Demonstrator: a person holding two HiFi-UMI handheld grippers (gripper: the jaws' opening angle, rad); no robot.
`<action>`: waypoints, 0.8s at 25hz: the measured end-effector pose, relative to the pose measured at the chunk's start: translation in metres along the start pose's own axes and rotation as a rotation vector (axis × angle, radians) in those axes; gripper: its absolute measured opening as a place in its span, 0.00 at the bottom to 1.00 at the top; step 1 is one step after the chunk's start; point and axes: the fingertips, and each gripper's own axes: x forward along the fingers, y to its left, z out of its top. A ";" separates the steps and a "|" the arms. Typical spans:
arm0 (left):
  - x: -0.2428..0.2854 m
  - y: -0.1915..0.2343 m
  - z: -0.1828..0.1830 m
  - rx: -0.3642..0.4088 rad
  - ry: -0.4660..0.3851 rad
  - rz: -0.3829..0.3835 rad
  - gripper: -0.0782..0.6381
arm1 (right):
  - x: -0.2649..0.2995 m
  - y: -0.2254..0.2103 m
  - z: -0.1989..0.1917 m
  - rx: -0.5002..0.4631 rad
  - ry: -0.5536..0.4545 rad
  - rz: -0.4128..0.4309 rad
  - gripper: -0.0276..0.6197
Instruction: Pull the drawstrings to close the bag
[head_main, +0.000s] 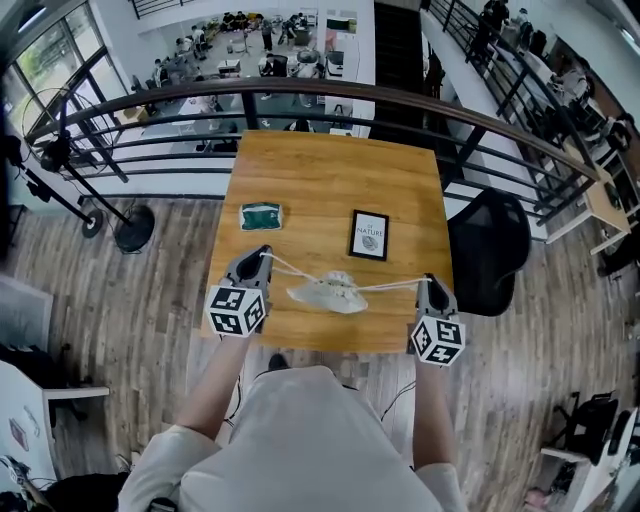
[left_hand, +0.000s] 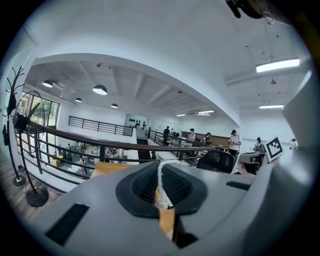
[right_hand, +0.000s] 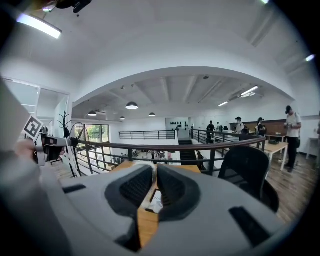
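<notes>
Drawstring bag (head_main: 330, 292) on worktop (head_main: 320, 180); left claw (head_main: 264, 253) clamped on one drawstring (head_main: 290, 268), right claw (head_main: 428, 283) on the other, held wide apart, probably to cinch mouth.

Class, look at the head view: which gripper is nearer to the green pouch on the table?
Left. The left gripper sits just on the person's side of the green pouch; the right gripper is off to the right, beyond the white bag.

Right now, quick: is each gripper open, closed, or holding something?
Left gripper: closed on the left drawstring of the bag.
Right gripper: closed on the right drawstring.
</notes>
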 end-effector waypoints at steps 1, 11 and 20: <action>0.000 0.000 0.002 0.002 -0.004 -0.004 0.10 | 0.001 0.005 0.002 -0.005 -0.006 0.007 0.09; 0.003 0.006 0.014 0.018 -0.022 -0.036 0.10 | 0.008 0.027 0.020 -0.056 -0.048 -0.001 0.06; 0.009 0.007 0.013 0.019 -0.023 -0.060 0.10 | 0.009 0.029 0.019 -0.050 -0.048 -0.018 0.06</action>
